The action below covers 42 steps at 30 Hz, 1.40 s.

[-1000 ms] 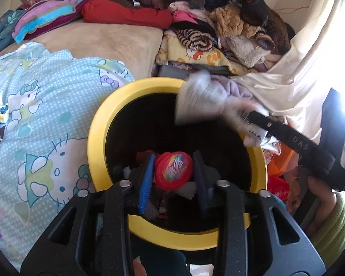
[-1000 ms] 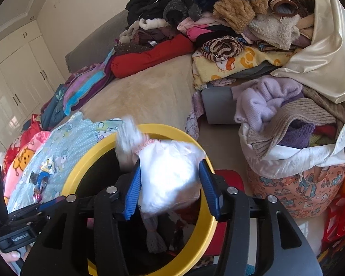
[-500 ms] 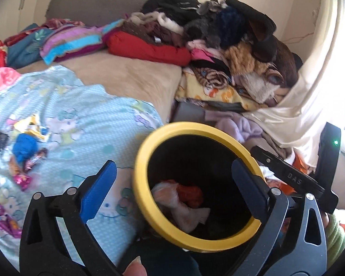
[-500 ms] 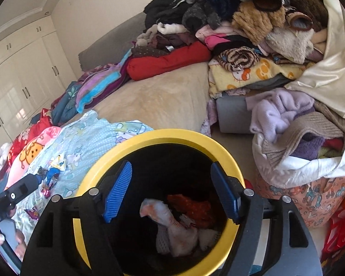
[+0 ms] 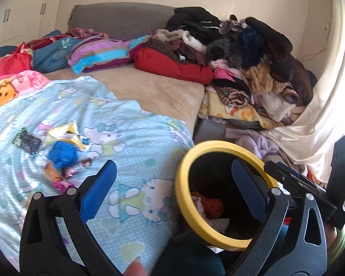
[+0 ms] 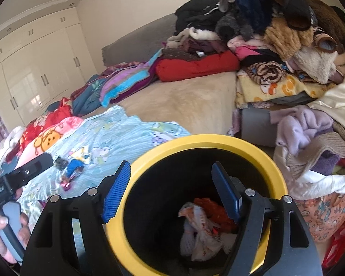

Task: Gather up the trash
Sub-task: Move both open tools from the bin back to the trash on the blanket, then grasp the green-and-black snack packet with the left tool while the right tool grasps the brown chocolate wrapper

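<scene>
A black bin with a yellow rim (image 5: 184, 197) (image 6: 207, 139) stands beside the bed. Inside it lie a white crumpled wrapper (image 6: 195, 230) and orange-red trash (image 5: 207, 203). My left gripper (image 5: 172, 168) is open and empty, its jaws straddling the bin's left rim and the blue blanket (image 5: 131, 142). My right gripper (image 6: 171, 168) hangs open and empty over the bin's mouth. On the blanket lies loose trash: a blue crumpled piece (image 5: 62, 155) (image 6: 74, 164), a yellow-white wrapper (image 5: 66, 133), a dark wrapper (image 5: 27, 141) and pink wrappers (image 5: 59, 179).
A tall heap of clothes (image 5: 241, 53) fills the bed's far right. Folded blankets (image 5: 99, 53) lie along the grey headboard. A bag of laundry (image 6: 315, 161) stands right of the bin. White wardrobes (image 6: 34, 76) line the left wall. A hand (image 6: 2, 230) holds the left gripper's handle.
Both grippers opened and let go of their trash, which now lies in the bin. Both drew back and rose. The left view has swung left toward the blanket.
</scene>
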### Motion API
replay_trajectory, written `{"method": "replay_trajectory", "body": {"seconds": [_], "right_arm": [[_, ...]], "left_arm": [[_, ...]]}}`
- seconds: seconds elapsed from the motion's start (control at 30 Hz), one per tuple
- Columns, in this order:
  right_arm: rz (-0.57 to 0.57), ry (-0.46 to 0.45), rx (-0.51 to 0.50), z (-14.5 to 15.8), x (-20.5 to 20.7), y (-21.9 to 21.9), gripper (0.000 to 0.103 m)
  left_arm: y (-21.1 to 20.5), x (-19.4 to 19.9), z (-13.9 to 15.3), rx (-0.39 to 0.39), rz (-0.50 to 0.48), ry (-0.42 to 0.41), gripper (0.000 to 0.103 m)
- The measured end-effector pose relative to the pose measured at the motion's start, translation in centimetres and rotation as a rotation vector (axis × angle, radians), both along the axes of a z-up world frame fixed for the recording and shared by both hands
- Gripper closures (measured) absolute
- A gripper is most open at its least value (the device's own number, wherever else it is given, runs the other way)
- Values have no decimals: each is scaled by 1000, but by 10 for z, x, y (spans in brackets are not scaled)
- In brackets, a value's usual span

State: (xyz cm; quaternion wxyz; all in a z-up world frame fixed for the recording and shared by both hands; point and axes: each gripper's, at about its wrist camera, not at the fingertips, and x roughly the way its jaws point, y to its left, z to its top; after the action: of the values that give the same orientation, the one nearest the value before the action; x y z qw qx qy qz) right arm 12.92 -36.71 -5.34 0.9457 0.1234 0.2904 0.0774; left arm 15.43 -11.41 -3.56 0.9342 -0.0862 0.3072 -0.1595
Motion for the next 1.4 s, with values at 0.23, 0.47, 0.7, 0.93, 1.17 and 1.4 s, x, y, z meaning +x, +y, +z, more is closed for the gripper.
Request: {"method": "replay_trajectory", "body": {"seconds": [0.23,0.47,0.7,0.93,1.17,1.4], "right_arm": [[77,-13,1,8,2,38,32],[154,-3,-5,11,11,77,32],[227,11,0,10,25,116,32],[299,36,-22,1,40,156,32],[351,84,-2,-15,64,190,32],[370,147,37,-33,92,215,33]], "left_arm": [[39,5,2,-21,86,-6,11],[82,9,0,-43,182,-4,11],[130,16,-7,-71,290,22,11],[167,20,-21,-104,371,55,11],[192,24,-38,-131,419,87,11],[219,34,-56,-183,464,133,21]]}}
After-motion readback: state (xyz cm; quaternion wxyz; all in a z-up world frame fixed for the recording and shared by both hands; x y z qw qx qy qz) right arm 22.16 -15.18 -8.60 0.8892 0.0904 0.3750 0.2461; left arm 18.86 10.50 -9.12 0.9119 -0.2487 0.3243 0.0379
